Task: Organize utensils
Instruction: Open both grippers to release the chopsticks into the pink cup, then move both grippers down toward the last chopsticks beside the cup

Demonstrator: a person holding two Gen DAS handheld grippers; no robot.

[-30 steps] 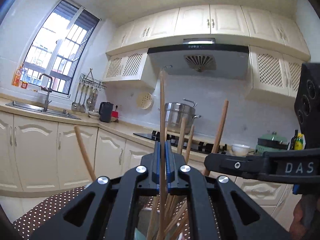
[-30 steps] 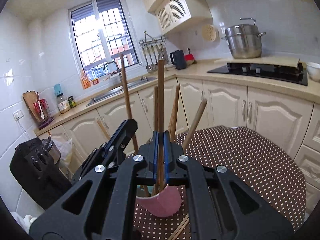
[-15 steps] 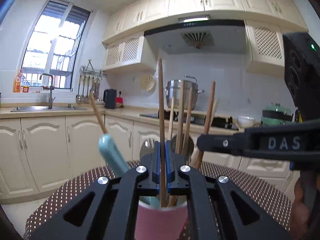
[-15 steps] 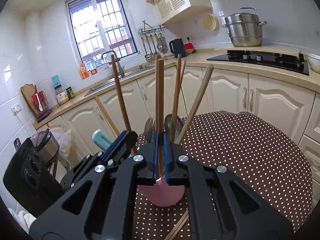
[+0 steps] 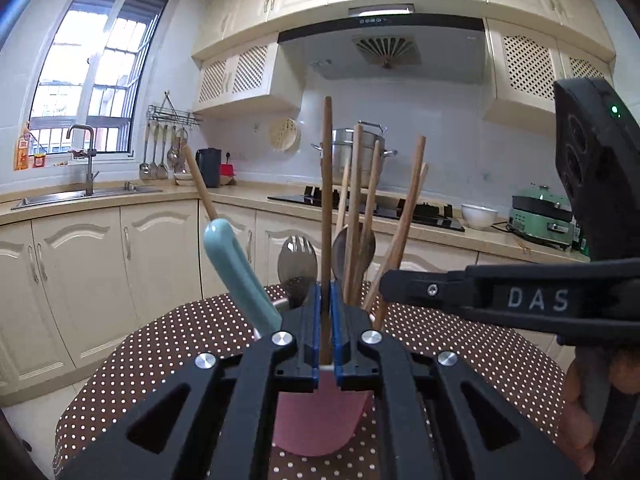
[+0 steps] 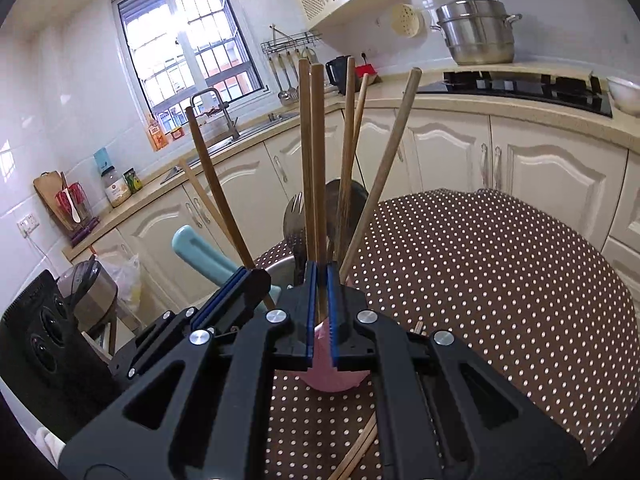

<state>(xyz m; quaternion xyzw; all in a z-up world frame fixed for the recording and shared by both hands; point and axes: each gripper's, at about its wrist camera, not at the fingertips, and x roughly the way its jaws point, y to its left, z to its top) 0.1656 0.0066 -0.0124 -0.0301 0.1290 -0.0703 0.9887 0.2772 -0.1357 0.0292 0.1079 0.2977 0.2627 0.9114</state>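
Chopsticks (image 5: 327, 200) in the cup: bare wood, matt, fine grain, mid to dark brown. Cup (image 5: 320, 420) at 6 o'clock: pink, smooth, matt-looking plastic. Fork (image 5: 297, 258) and spoon (image 5: 340, 246): polished metal, reflective. Teal handle (image 5: 236, 276) at 9 o'clock of the cup: glossy, smooth, plastic or ceramic, cannot tell which. Left gripper (image 5: 326, 320): matt black plastic, blue pads, bright metal screws. Tablecloth (image 6: 480, 280): brown cloth, white dots, matt. Steamer pot (image 6: 478, 32) at 1 o'clock: brushed steel. Wall tiles (image 6: 60, 100): glossy white. Hob (image 6: 520, 84): glossy black glass.
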